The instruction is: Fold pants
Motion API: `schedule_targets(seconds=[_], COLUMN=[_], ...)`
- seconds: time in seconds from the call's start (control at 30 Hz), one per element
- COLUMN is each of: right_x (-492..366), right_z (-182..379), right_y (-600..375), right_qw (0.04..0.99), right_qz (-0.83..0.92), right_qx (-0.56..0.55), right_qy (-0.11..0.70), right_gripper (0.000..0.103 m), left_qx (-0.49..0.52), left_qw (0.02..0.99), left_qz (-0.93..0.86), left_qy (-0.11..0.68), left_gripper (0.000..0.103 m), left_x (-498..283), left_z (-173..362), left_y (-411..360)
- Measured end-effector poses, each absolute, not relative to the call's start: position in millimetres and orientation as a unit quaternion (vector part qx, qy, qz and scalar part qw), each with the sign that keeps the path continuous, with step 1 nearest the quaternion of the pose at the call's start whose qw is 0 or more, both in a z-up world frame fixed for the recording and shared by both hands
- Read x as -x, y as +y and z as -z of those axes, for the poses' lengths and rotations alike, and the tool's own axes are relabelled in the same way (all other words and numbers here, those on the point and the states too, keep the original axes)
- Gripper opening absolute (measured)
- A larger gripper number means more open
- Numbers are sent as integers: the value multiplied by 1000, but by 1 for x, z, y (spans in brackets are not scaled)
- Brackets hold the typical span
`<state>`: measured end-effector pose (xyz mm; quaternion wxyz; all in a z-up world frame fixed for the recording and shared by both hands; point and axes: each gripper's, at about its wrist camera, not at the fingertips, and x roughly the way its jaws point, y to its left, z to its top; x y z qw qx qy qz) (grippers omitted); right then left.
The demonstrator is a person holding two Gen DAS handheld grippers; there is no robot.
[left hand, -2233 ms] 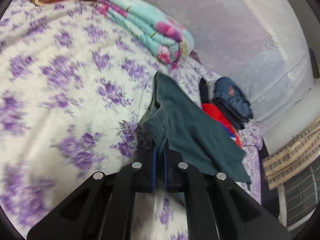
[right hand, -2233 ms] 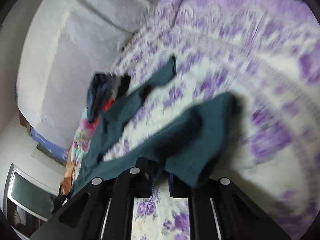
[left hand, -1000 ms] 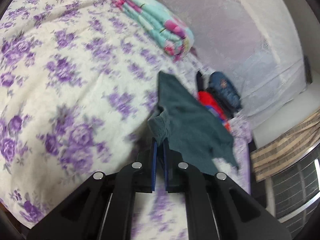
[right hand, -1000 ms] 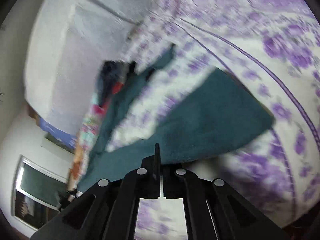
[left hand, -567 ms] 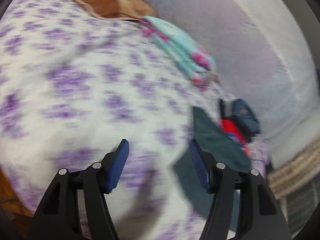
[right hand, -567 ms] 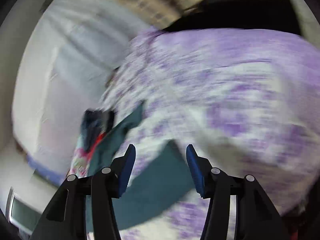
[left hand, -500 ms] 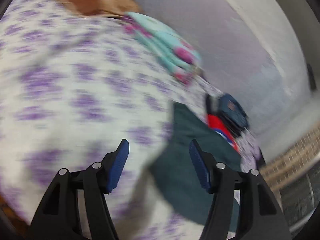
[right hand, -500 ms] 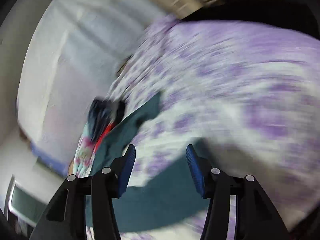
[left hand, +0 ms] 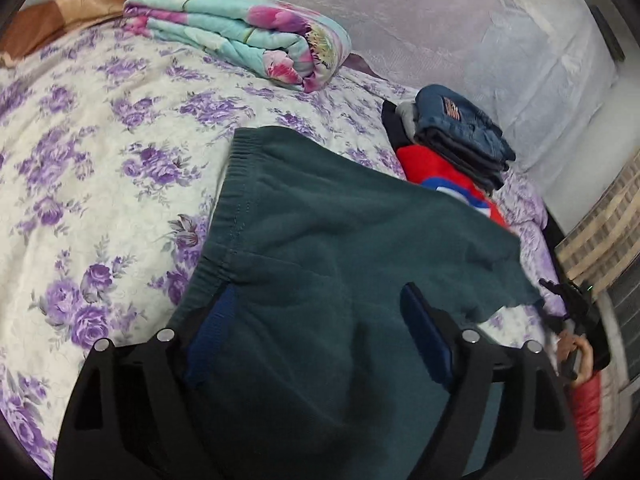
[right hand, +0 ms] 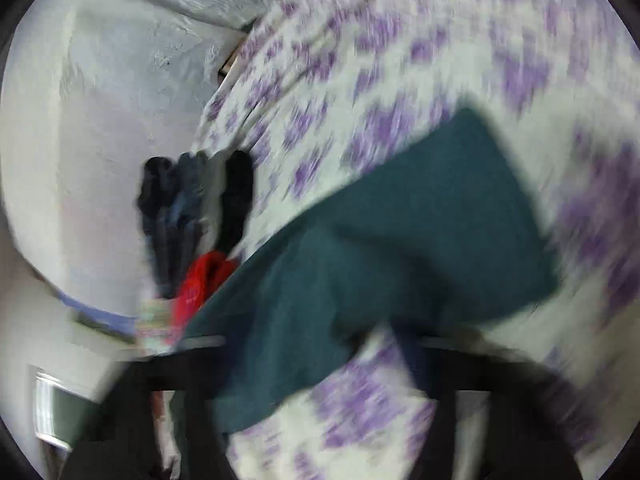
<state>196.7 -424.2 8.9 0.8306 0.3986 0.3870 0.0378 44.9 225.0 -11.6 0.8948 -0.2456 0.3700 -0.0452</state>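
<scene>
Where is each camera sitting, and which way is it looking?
Left wrist: rides on the left gripper, looking forward and down over the green pants on the flowered bedspread; its own fingers stand apart and opening, a hand shows at the right edge.
Right wrist: rides on the right gripper, looking down at the same pants; blurred, only dark gripper parts along the bottom show.
Shared: pants, bedspread, and the pile of folded clothes.

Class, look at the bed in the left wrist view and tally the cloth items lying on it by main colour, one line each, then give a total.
Dark green pants: 1
Turquoise floral quilt: 1
Blue jeans: 1
Red garment: 1
Brown cloth: 1
Total: 5
</scene>
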Motion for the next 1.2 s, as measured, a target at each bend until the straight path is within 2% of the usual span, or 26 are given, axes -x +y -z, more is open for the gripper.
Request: schedule_targets(seconds=[0.13,0.23,0.27,0.3,0.33,0.4,0.43,0.53,0.67,0.8,0.87,0.9,0.93,1.0,1.1,1.2], right_x=[-168,-149,-147,-152,-156,-152,-146,-120,-88,-73,-64,-57,-51,-45,-70,-94], right_z=[-41,-46,-41,-29,-17,-2,-3,-13,-35,-61,-75,-84,-87,-86,-88,-91], right_y=[-441,-457,-459,-463,-467,-482,-488,-500,-499,-478,-458,-444,-437,-418,-390,-350], right_qw=[875,881,882,872,861,842,839,837,864,901,920,932,937,948,947,940], right_qz=[-19,1,15,32,30,-3,-11,-23,-22,-92,-137,-161,-176,-194,-200,-237], right_qx=[-332,-292,-274,-241,-243,-307,-331,-360,-306,-282,-257,-236,-228,-210,-163,-95], right_qy=[352,372,384,424,445,443,432,411,399,316,263,221,197,144,192,224], right_gripper=[4,5,9,27,37,41,51,61,62,64,89,100,100,100,100,100], left_qx=[253,247,237,225,213,189,186,217,235,257,251,244,239,219,215,203], left_qw=[894,895,897,898,900,901,900,896,903,890,884,880,877,877,881,887], left_qz=[48,50,48,45,41,30,29,32,-9,5,22,31,37,45,76,97], left_qy=[366,368,371,375,379,389,393,385,359,376,393,407,415,426,415,402], left_gripper=[81,87,89,92,93,93,92,92,92,91,87,78,70,63,49,46], left_x=[-47,-50,-52,-54,-56,-59,-59,-52,-58,-100,-122,-133,-139,-152,-160,-168], left_z=[12,11,11,11,10,8,6,-7,-25,-25,-19,-13,-9,0,-2,-4], left_y=[227,223,219,215,210,204,204,223,260,277,270,265,260,249,244,242])
